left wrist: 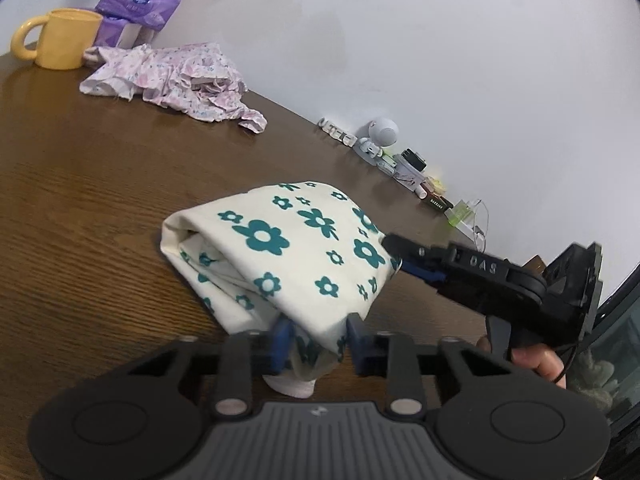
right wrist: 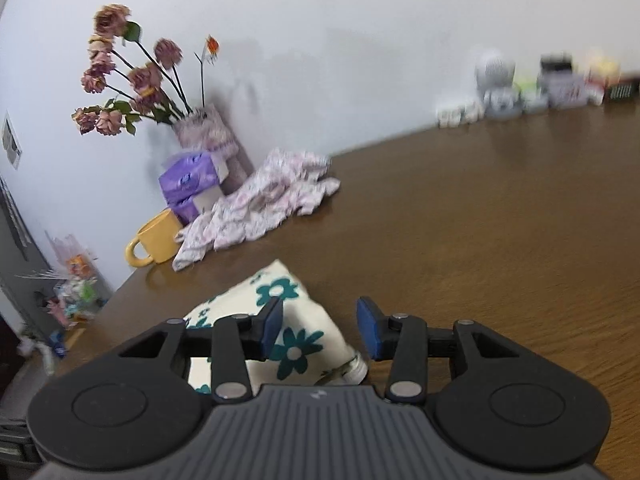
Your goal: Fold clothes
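A: Where is the cream cloth with teal flowers [left wrist: 304,256]?

B: It lies bunched and partly folded on the brown wooden desk [left wrist: 100,208], right in front of both grippers.

A: Is the left gripper [left wrist: 318,340] holding it?

B: Its blue pads are a little apart with a corner of cloth between them. I cannot tell if they pinch it.

A: And the right gripper [right wrist: 322,330]?

B: Its pads are spread. One touches the cloth, the other is clear.

A: What should happen?

B: I think pinch both corners tight, lift together, and lay the cloth flat. The crumpled pink flowery cloth [left wrist: 176,80] is waiting by the yellow mug [left wrist: 60,40].
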Demonstrator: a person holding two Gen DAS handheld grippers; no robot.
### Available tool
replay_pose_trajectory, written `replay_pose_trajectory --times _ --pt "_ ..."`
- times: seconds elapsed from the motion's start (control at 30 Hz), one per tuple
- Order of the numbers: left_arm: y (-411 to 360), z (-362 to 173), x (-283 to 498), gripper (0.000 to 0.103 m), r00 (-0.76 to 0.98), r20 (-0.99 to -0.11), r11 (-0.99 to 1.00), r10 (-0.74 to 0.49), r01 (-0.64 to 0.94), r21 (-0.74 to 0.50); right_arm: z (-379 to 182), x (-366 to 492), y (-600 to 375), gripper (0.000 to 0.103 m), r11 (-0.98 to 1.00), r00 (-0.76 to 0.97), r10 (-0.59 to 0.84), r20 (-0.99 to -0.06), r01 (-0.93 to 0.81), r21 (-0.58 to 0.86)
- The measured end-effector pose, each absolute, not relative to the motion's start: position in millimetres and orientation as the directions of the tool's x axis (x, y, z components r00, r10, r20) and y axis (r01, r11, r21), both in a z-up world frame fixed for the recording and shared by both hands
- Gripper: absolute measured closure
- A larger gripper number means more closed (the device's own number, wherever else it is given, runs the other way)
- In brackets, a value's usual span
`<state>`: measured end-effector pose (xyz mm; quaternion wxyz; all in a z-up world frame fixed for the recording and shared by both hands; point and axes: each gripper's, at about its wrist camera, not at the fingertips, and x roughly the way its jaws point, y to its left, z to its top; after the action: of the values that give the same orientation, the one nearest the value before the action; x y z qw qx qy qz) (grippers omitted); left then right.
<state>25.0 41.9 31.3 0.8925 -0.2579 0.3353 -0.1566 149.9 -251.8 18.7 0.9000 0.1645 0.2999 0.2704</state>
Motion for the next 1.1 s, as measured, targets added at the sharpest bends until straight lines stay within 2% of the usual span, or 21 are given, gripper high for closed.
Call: replay_pose_trajectory --times 0.07,0.17,0.37,0.4,0.43,0.47,0.5,0.53,0.57,0.67,0.7,0.77,0.9,1.0,1.1 --pt "49.4 32.3 26.0 0.083 0.735 -0.524 0.827 -0.431 0.088 -0.556 15.3 148.2 -254.6 0.082 0.773 0.647 0.618 -0.447 -0.397 0.494" --pt "66.2 36.2 30.0 0.086 0.758 -0.535 0.851 -0.374 0.052 -0.522 16.5 132.6 -256.6 0.087 0.749 0.627 0.648 -0.433 -0.422 0.51" --pt "81.6 42.8 37.2 0.088 0.775 -0.549 0.896 -0.313 0.05 -0.441 20.4 95.7 -245.9 0.089 0.727 0.607 0.678 -0.415 -0.468 0.503" --pt "80.8 43.0 36.6 0.085 0.774 -0.544 0.894 -0.323 0.061 -0.444 21.3 90.9 -243.3 0.089 0.735 0.617 0.67 -0.414 -0.47 0.489" --pt "79.8 43.1 35.6 0.071 0.775 -0.537 0.89 -0.332 0.069 -0.451 22.2 86.0 -240.7 0.088 0.743 0.627 0.661 -0.413 -0.471 0.475" --pt "79.1 42.9 34.8 0.065 0.776 -0.53 0.885 -0.342 0.076 -0.459 23.1 81.2 -238.1 0.086 0.752 0.637 0.652 -0.412 -0.472 0.461" --pt "78.5 42.3 33.6 0.057 0.776 -0.525 0.879 -0.35 0.078 -0.47 24.0 76.4 -235.6 0.079 0.76 0.646 0.643 -0.41 -0.473 0.447" --pt "77.9 41.7 32.7 0.056 0.776 -0.522 0.875 -0.354 0.078 -0.478 24.9 71.5 -233.0 0.073 0.768 0.656 0.634 -0.408 -0.473 0.432" --pt "78.1 40.7 33.6 0.056 0.776 -0.52 0.871 -0.357 0.075 -0.486 25.5 70.6 -231.0 0.066 0.773 0.662 0.628 -0.41 -0.469 0.426" --pt "77.0 37.6 35.1 0.067 0.775 -0.531 0.877 -0.342 0.062 -0.476 25.8 71.7 -224.4 0.067 0.792 0.672 0.607 -0.424 -0.461 0.401" --pt "75.7 36.3 35.6 0.077 0.772 -0.54 0.886 -0.335 0.063 -0.459 25.7 71.4 -221.1 0.07 0.802 0.676 0.595 -0.435 -0.46 0.381" --pt "72.1 34.2 35.4 0.08 0.769 -0.555 0.905 -0.317 0.069 -0.42 25.6 69.9 -214.7 0.079 0.819 0.681 0.574 -0.455 -0.464 0.338" --pt "66.1 35.7 32.1 0.078 0.771 -0.568 0.927 -0.29 0.077 -0.368 23.3 66.9 -207.3 0.081 0.846 0.695 0.531 -0.484 -0.459 0.271" --pt "59.3 41.7 28.2 0.062 0.784 -0.568 0.95 -0.249 0.084 -0.301 27.7 63.8 -208.0 0.078 0.846 0.697 0.532 -0.48 -0.46 0.269" --pt "48.9 44.0 25.8 0.062 0.787 -0.58 0.973 -0.207 0.107 -0.202 30.2 61.6 -206.6 0.076 0.848 0.698 0.526 -0.485 -0.471 0.242"
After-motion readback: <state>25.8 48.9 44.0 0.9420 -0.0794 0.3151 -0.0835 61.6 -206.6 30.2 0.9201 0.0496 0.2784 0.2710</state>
